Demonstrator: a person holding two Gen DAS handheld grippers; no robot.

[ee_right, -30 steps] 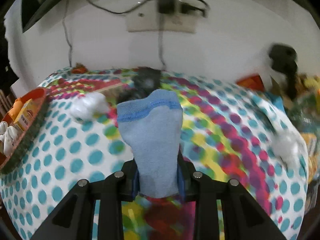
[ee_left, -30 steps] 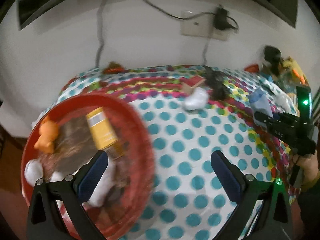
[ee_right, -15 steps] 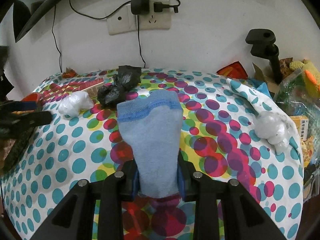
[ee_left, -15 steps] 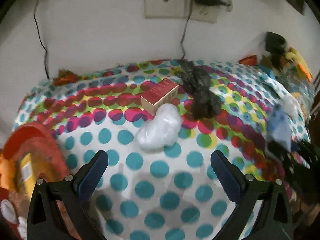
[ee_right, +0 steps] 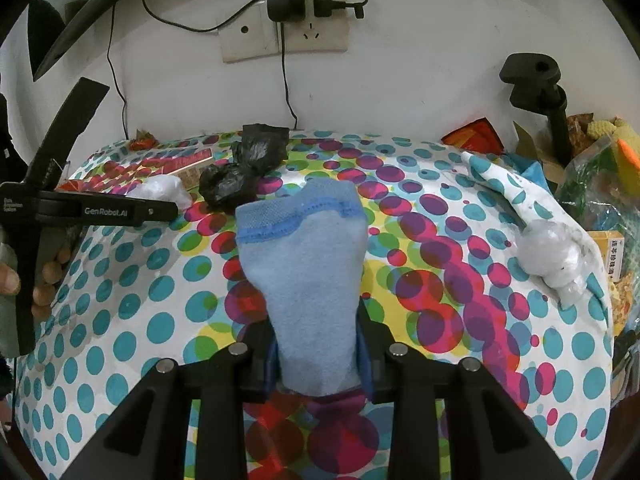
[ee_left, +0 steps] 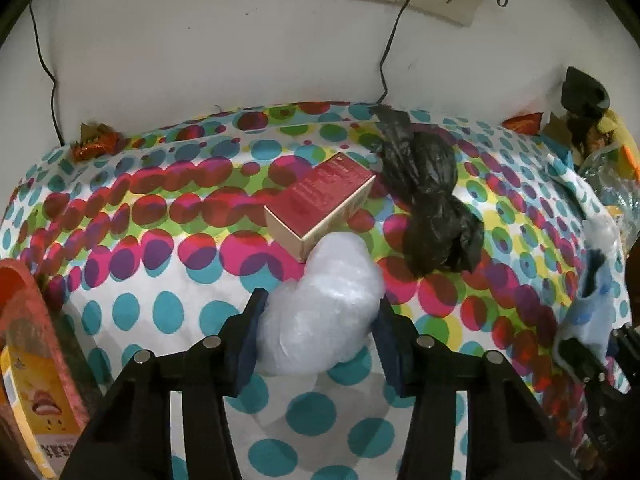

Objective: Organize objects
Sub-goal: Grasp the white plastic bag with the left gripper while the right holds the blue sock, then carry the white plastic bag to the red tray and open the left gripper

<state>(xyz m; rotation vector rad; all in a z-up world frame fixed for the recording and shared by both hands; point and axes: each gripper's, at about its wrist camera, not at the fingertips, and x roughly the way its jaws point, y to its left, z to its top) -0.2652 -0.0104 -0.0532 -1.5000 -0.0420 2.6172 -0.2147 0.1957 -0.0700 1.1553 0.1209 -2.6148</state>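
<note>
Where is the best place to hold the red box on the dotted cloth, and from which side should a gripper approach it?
Probably across the two long sides of the red box, at mid-length, coming from above. It lies flat, and the white plastic bundle touches its near end, so an end approach looks blocked.

Between the left hand-held gripper's (ee_left: 318, 320) matt black plastic fingers sits a crinkled, translucent white plastic bag wad (ee_left: 324, 312), faintly shiny. Just beyond it lies a glossy red cardboard box (ee_left: 320, 198), and beside that a wrinkled, shiny black plastic bag (ee_left: 430, 208). The right hand-held gripper (ee_right: 318, 354) holds a soft, fuzzy light-blue knit sock (ee_right: 306, 280). The tabletop (ee_right: 120, 320) wears matt dotted cloth.
</note>
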